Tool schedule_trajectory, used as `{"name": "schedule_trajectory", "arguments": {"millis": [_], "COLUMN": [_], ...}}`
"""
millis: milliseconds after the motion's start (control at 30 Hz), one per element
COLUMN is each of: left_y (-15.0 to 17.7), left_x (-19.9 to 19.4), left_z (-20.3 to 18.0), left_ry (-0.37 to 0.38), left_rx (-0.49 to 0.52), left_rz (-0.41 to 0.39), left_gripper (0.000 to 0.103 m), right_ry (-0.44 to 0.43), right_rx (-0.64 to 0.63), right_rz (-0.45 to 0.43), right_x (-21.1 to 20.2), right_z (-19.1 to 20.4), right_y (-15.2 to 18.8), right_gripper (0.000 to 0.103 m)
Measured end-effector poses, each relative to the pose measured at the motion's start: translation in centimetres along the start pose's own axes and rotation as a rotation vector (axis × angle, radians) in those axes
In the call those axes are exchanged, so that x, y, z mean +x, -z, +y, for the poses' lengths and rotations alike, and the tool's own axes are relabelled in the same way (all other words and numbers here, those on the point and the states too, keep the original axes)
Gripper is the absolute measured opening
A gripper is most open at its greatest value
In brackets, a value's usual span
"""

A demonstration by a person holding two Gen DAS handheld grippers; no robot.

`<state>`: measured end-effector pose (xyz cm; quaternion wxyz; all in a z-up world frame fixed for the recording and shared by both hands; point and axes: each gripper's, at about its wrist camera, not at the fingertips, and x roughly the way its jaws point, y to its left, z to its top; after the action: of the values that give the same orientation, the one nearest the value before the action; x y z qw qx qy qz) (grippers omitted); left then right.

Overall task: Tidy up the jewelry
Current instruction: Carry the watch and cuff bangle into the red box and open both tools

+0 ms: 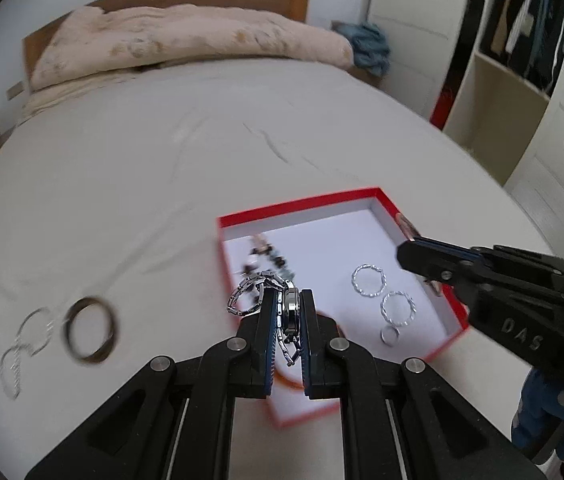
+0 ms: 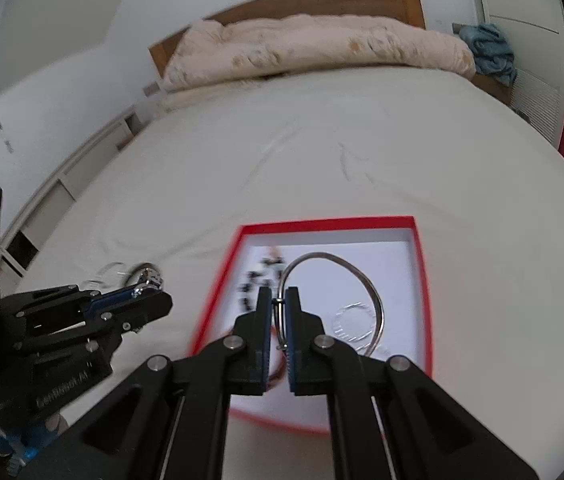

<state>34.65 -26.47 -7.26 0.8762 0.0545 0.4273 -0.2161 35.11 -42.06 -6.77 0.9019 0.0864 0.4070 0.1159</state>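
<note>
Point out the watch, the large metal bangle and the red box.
watch (image 1: 290,312): left wrist view, on the case edge between the fingers.
large metal bangle (image 2: 366,280): right wrist view, on its upper right arc.
red box (image 2: 328,224): right wrist view, on the far rim.

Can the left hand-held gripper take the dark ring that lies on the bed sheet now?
Probably not yet. The left hand-held gripper is shut on the metal watch, so its jaws are occupied. The dark ring lies in the open on the sheet, left of the red box, with nothing covering it.
</note>
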Motion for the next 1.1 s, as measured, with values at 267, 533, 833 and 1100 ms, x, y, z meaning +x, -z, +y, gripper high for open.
{"name": "schedule_trajectory", "arguments": {"millis": [267,533,833,1100], "left_y": [-0.3,1.0,1.2,1.4], "left_x": [7.8,9.5,7.5,0.9], "left_z": [-0.8,0.1,0.4,-0.2], "left_ry": [-0.066,-0.100,-0.099,-0.111], "left_rx": [0.039,0.027,0.009,0.021], "left_rz": [0.085,0.115,0.075,-0.007], "left_gripper": [0.010,0.011,0.028,0.046], "right_ry": [0.038,0.054,0.066,0.076], "right_rx": [0.010,-0.037,-0.058,-0.028], "right_rz": [0.110,0.181,0.178,0.101], "right_x": [5.6,7.3,5.4,0.2], "right_z": [-3.8,-4.2,-3.9,-2.6], "right_y": [1.2,3.1,3.8,4.0], "right_gripper": [0.006,0.007,0.018,0.031]}}
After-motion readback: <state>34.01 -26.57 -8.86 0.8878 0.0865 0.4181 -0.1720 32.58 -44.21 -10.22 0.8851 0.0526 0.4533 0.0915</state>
